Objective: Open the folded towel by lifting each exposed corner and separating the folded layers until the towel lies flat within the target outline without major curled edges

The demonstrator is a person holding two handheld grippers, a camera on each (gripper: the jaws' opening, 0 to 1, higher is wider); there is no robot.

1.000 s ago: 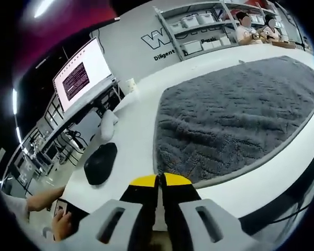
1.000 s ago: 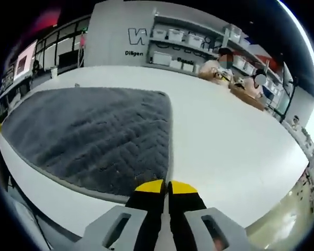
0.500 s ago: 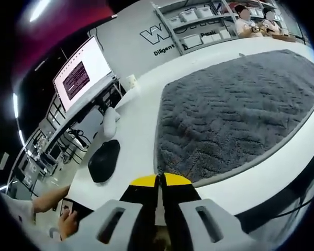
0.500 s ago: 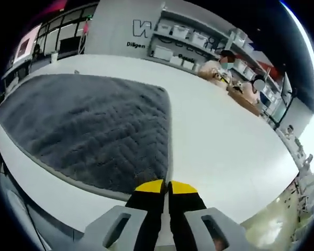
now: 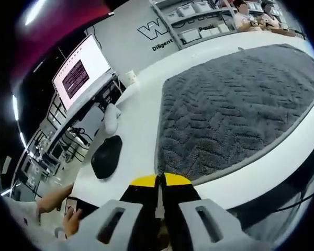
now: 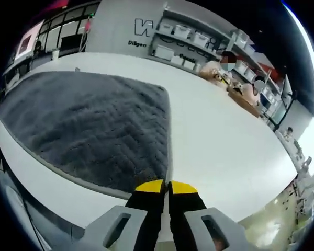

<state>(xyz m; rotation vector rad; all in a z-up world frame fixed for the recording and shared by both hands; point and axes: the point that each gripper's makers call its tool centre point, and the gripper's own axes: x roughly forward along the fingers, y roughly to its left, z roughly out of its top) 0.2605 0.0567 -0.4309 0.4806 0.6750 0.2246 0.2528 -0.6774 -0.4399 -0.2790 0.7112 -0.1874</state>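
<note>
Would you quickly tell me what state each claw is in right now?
Left claw: shut, at the near corner of the grey towel; a grip on it cannot be told.
Right claw: shut, at the towel's other near corner; likewise unclear.

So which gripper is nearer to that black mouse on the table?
Left. The left gripper sits at the towel's near corner, beside the black mouse; the right gripper is at the opposite corner.

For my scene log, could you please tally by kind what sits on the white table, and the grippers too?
Grey towel: 1
Black mouse-shaped object: 1
White cup: 1
Grippers, jaws together: 2, left gripper, right gripper
Total: 5
</note>
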